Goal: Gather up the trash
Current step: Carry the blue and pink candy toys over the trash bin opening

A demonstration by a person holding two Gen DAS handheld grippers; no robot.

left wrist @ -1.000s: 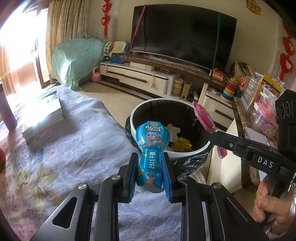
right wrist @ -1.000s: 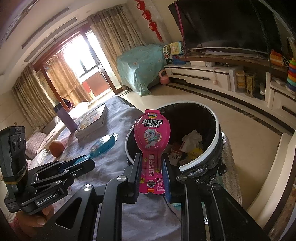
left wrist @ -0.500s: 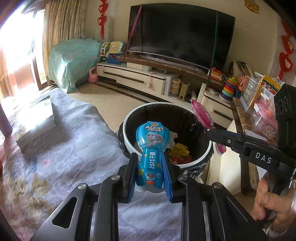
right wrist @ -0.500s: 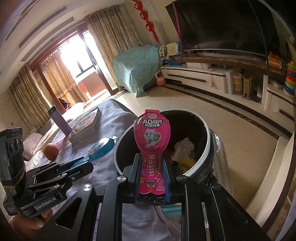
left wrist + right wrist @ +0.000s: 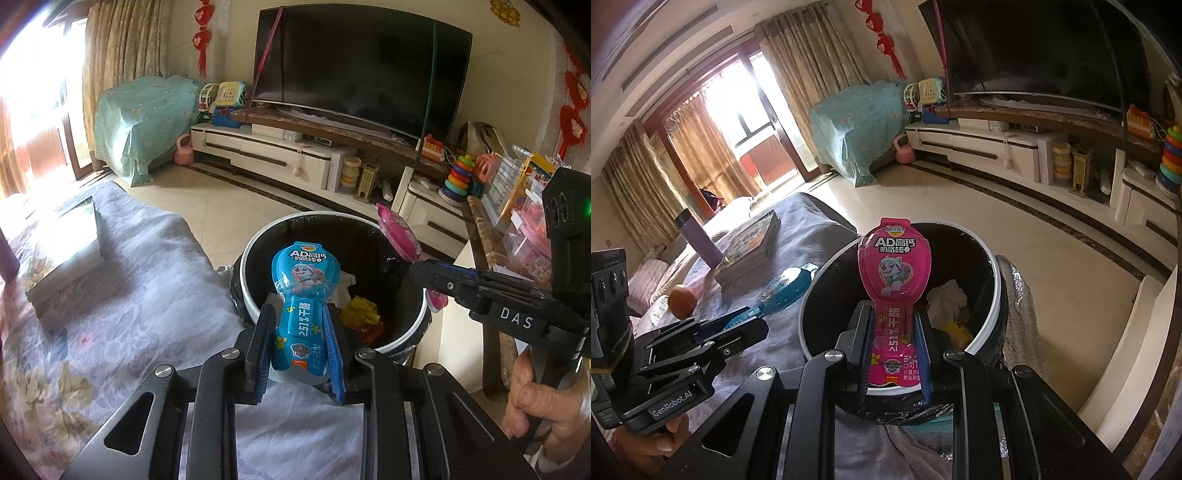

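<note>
My left gripper (image 5: 299, 314) is shut on a blue snack wrapper (image 5: 303, 291) and holds it upright at the near rim of the black trash bin (image 5: 258, 243). My right gripper (image 5: 891, 317) is shut on a pink snack wrapper (image 5: 893, 269), also upright over the bin's near rim (image 5: 812, 291). The bin has a white rim and holds crumpled white paper (image 5: 947, 295) and yellow scraps (image 5: 360, 308). The right gripper with the pink wrapper (image 5: 399, 232) shows at the right of the left wrist view. The left gripper with the blue wrapper (image 5: 786, 286) shows at the left of the right wrist view.
A table with a grey floral cloth (image 5: 129, 295) lies left of the bin, with stacked books (image 5: 750, 243), a purple bottle (image 5: 698, 240) and an orange fruit (image 5: 681, 300) on it. A TV stand (image 5: 280, 155), toys and a side cabinet (image 5: 480, 236) stand beyond.
Both grippers have moved closer to the bin, which now sits nearer and lower under the two wrappers. Both wrappers stay gripped.
</note>
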